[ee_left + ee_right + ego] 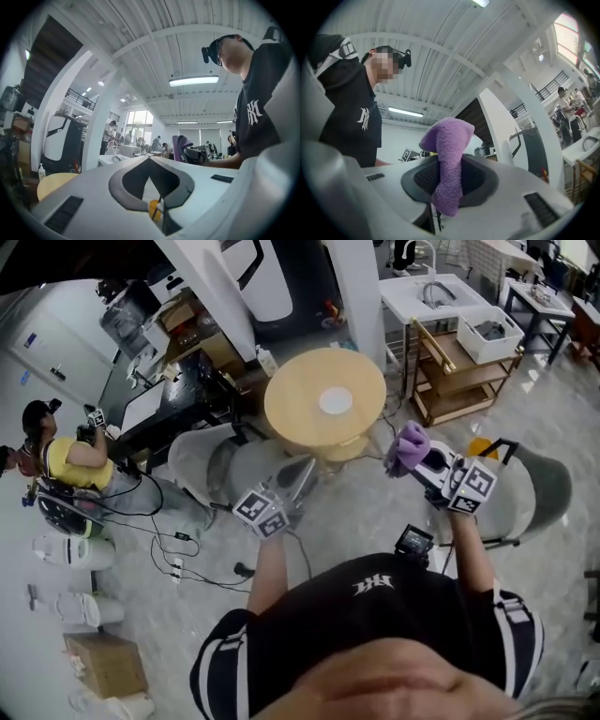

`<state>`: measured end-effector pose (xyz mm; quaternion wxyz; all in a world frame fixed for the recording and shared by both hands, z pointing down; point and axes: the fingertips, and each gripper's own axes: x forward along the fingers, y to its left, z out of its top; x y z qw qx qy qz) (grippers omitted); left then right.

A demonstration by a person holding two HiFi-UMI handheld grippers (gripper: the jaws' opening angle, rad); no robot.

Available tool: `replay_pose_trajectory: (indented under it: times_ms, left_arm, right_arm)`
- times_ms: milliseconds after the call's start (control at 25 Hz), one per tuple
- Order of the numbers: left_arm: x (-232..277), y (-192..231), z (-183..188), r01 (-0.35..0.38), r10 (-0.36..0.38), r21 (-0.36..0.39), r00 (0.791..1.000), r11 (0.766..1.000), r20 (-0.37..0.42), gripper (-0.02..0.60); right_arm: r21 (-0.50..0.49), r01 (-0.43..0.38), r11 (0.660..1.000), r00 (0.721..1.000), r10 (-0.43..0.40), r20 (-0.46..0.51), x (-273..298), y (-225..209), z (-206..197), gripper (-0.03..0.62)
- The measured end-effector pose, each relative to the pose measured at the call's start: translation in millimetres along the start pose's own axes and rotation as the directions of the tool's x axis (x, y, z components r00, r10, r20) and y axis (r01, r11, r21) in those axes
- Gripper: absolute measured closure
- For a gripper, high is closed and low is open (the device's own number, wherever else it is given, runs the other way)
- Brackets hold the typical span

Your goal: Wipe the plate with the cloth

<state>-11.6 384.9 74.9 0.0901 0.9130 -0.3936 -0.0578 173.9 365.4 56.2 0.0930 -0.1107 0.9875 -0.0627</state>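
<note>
The plate (335, 401) is a small, flat white disc lying at the middle of a round counter (286, 418) with a pale, smooth wooden top, on the far side from the person in the head view. Nothing touches it.

The cloth (449, 140) is purple, thick and fuzzy like towelling, bunched into a soft roll. It stands up between the dark ribbed pads of the right gripper (447, 164), which is clamped on its middle. A rounded lump bulges above the jaws and a short tail hangs below. In the head view that gripper is in the air just right of the counter's near edge, apart from the plate.

The left gripper (150, 161) has a smooth light-grey shell with dark rubbery jaw linings. Its jaws are pressed together at the tips, with nothing between them. It is held at the counter's near left.

A grey moulded chair (548, 486) stands to the right on the pale speckled floor (347, 521).
</note>
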Motion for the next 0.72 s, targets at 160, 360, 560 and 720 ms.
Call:
replay_pose_trajectory:
  times_ms: [160, 360, 560, 720]
  left_arm:
    - [-31.9, 14.5, -13.5, -0.055, 0.055, -0.049, 0.998, 0.997, 0.005, 0.574]
    - [-40.1, 16.7, -16.4, -0.06, 0.06, -0.058, 0.998, 0.997, 0.002, 0.574]
    - [-29.8, 14.5, -10.2, -0.022, 0.022, -0.039, 1.0, 0.999, -0.005, 0.574]
    - [-10.5, 8.1, -5.4, -0.006, 0.006, -0.033, 1.0, 0.999, -0.008, 0.574]
  right_arm:
    - [-0.026, -0.013, 1.0, 1.0, 0.013, -0.004, 17.0, 8.4, 2.5, 0.499]
    - [0.051, 0.027, 0.998, 0.994, -0.021, -0.109, 20.8, -0.1, -14.2, 0.499]
    - [0.111, 0.015, 0.994, 0.996, -0.005, -0.092, 15.8, 2.0, -16.2, 0.499]
    - [0.093, 0.014, 0.996, 0.995, -0.005, -0.102, 3.9, -4.0, -9.3, 0.499]
